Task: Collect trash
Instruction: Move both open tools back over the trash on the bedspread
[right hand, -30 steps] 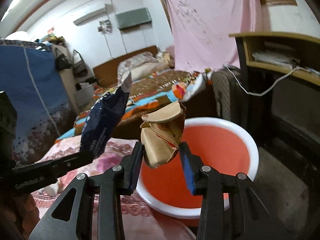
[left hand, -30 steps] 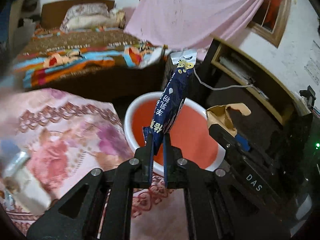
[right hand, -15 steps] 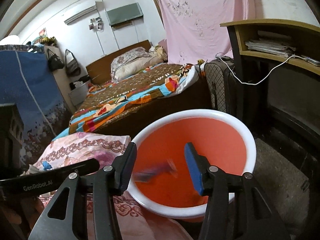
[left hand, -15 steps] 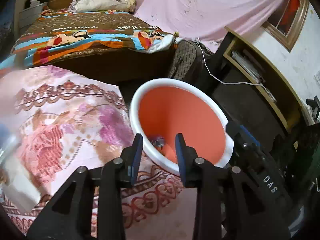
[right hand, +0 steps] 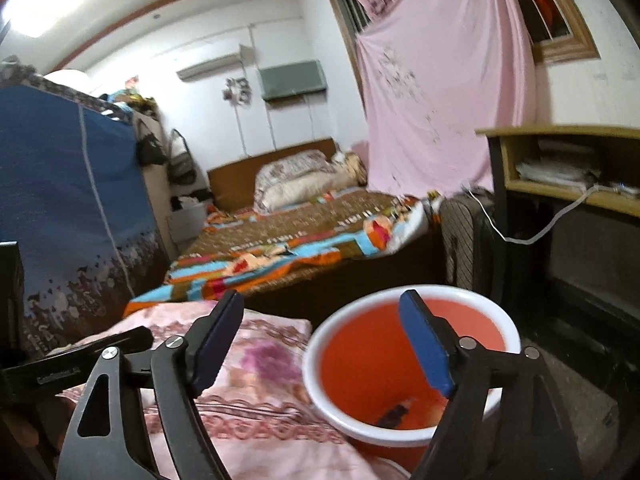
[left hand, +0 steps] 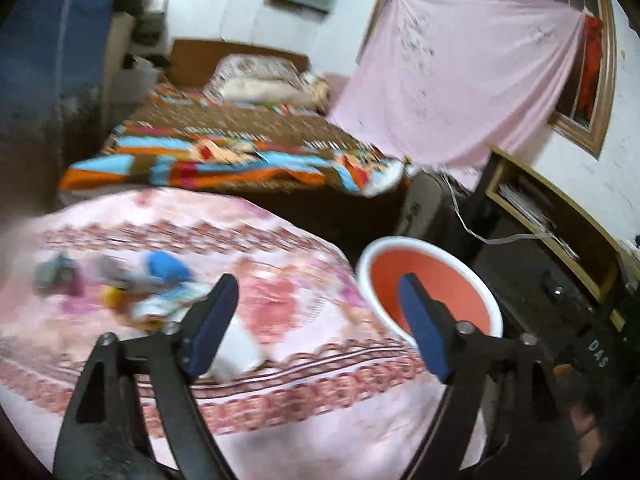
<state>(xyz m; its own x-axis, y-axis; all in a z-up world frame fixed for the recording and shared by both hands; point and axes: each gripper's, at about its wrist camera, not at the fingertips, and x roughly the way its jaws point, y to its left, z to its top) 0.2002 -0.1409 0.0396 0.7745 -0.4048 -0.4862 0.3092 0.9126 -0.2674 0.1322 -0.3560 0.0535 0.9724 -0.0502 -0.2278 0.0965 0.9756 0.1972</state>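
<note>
A dark wrapper lies at the bottom of the orange basin, which stands on the floor just beside the bed with the pink flowered cover, so I judge that at least one piece of trash is collected. More is left: on the cover there is a small heap of mixed litter, with something blue and something yellow in it, too blurred to name, and a white object lies near it. The left gripper is spread wide and holds nothing; the right gripper is also wide apart and empty, above the near rim of the basin. Only the left wrist view shows the heap on the cover. Only the right wrist view looks deep into the basin and shows the wrapper there; in the left view the basin seems empty, because its bottom is hidden.
</note>
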